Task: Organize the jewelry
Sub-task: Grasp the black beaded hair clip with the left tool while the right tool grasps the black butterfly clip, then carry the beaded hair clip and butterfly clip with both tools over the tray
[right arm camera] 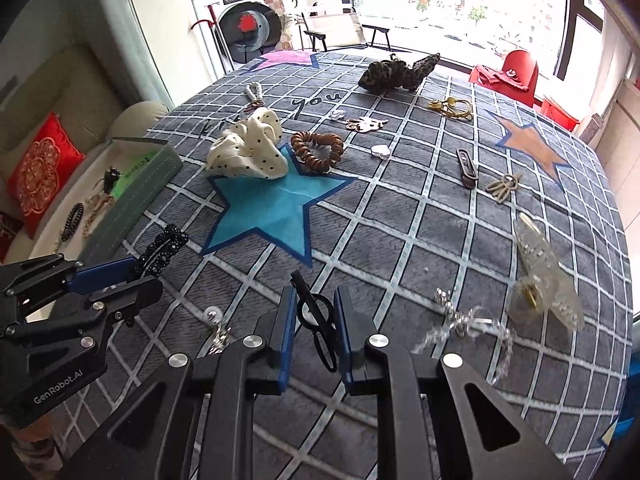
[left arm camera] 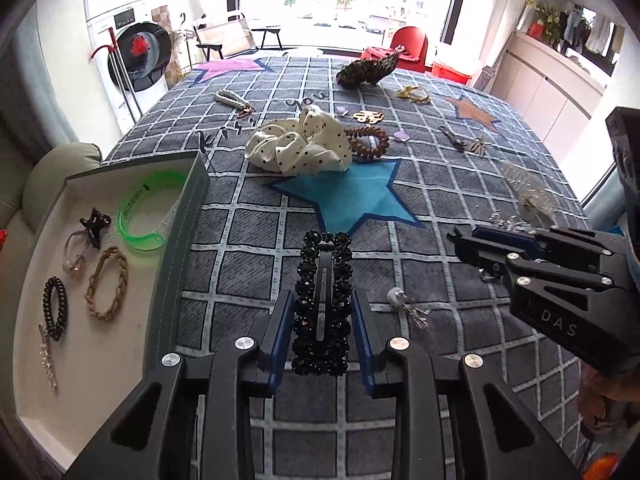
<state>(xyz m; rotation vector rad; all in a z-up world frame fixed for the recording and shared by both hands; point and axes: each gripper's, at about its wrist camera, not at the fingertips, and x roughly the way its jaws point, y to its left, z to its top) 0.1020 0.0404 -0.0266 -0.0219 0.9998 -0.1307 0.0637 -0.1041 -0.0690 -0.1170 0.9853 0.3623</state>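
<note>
My left gripper point(left arm camera: 322, 312) is shut on a black beaded hair clip point(left arm camera: 323, 280), held above the checked cloth just right of the grey tray point(left arm camera: 188, 248); the clip also shows in the right wrist view point(right arm camera: 162, 250). My right gripper point(right arm camera: 316, 320) is shut on a thin black hair clip point(right arm camera: 318, 320), close above the cloth. The tray holds a green bangle point(left arm camera: 144, 216), a black claw clip point(left arm camera: 94, 224), a braided tan band point(left arm camera: 107, 282) and a black coil tie point(left arm camera: 54, 308).
On the cloth lie a polka-dot scrunchie point(left arm camera: 298, 146), a brown coil tie point(left arm camera: 368, 142), a leopard scrunchie point(left arm camera: 366, 70), a clear claw clip point(right arm camera: 544, 280), a silver chain point(right arm camera: 468, 324), a pearl pin point(left arm camera: 406, 304), a brown barrette point(right arm camera: 466, 168) and gold pieces point(left arm camera: 368, 117).
</note>
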